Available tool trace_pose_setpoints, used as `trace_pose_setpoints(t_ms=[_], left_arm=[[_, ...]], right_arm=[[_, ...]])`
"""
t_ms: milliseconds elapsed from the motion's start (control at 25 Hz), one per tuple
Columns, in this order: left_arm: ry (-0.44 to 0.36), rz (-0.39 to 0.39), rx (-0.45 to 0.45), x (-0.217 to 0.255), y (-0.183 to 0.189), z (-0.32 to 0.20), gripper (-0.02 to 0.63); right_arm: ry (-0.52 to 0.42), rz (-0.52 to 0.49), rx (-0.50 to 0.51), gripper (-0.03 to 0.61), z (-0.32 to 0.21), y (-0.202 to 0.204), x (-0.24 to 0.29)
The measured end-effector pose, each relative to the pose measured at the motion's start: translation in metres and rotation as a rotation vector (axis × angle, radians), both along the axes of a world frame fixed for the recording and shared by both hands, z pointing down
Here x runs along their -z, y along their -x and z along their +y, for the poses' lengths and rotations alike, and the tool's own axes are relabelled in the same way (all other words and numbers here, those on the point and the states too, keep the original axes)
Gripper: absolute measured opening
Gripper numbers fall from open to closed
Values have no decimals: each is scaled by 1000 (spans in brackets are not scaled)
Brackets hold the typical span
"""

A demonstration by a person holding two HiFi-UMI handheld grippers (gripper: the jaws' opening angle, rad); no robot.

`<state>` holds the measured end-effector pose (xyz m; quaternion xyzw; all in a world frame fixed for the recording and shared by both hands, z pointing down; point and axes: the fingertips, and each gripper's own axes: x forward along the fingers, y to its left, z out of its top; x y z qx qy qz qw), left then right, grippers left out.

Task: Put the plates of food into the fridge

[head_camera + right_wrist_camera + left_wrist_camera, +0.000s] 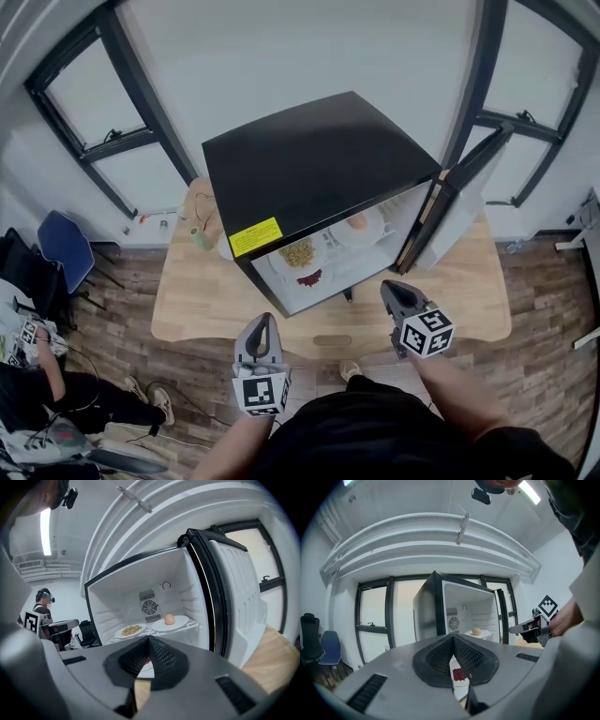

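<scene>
Left gripper (262, 323) and right gripper (392, 289) are hovering at lower centre, jaws pressed together and holding nothing, because we are judging the loading done: three plates (375, 226) are sitting inside the fridge (319, 159) mid-frame, its door (461, 202) hanging open at right.

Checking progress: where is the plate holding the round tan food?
In the right gripper view, the tan-food plate sits on the fridge shelf, right of the grain plate, beside the open door.
</scene>
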<state>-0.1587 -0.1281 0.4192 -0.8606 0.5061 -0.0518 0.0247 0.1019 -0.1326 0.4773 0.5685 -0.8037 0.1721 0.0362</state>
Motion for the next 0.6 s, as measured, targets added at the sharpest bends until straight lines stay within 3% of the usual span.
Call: trace_pose_setpoints(t_ms=[440,600], left_arm=[[-18,34,-104,-2,-17,35,5],[-58,56,-142,8,-19,37,5]], right_arm=[[-11,27,-17,21,37,18,14],[-16,51,-18,21,45,27,22]])
